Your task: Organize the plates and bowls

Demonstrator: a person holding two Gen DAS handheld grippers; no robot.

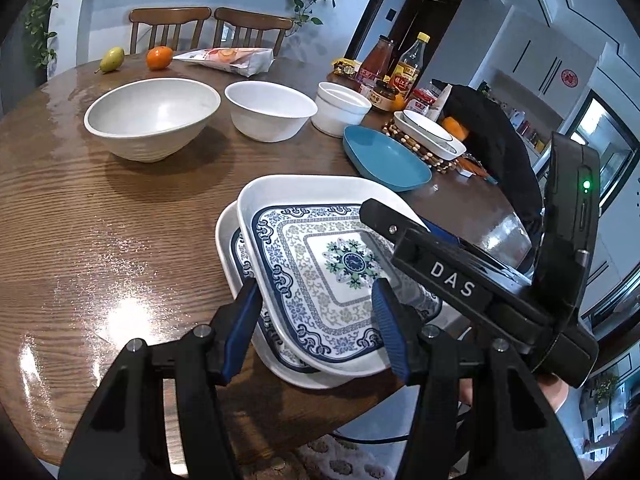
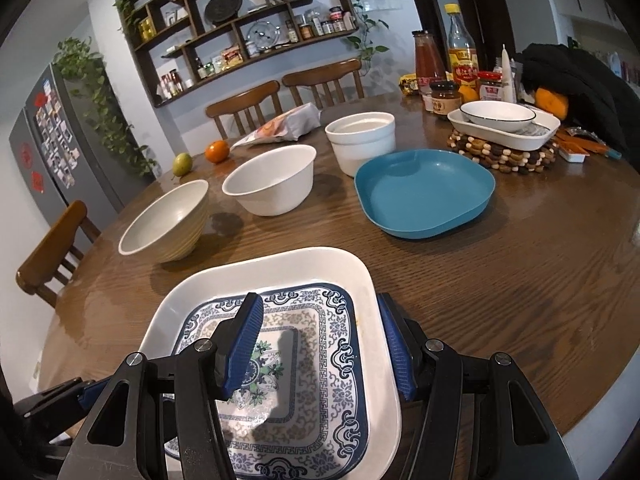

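Round wooden table (image 2: 500, 280), glossy grain; bare wood lay right of the plates at the near edge and between the plates and the bowl row.

Patterned plates, two: square, rounded corners, white rims, blue-and-white ornament. Upper plate (image 1: 320, 256) sat skewed on the lower plate (image 1: 228, 240), the stack at the table's near edge, slightly overhanging it.

Left gripper (image 1: 316, 320): jaws wide apart, flanking the stack's near corner, holding nothing. Right gripper (image 2: 324, 344): jaws wide apart, one finger over the upper plate (image 2: 280, 360), the other outside its right rim; contact could not be told.

Bowls, three, white, in a row mid-table: ribbed bowl (image 2: 168, 224), smooth bowl (image 2: 272, 180), straight-walled bowl (image 2: 362, 136). Blue dish (image 2: 424, 196), one, matte, beside the straight-walled bowl.
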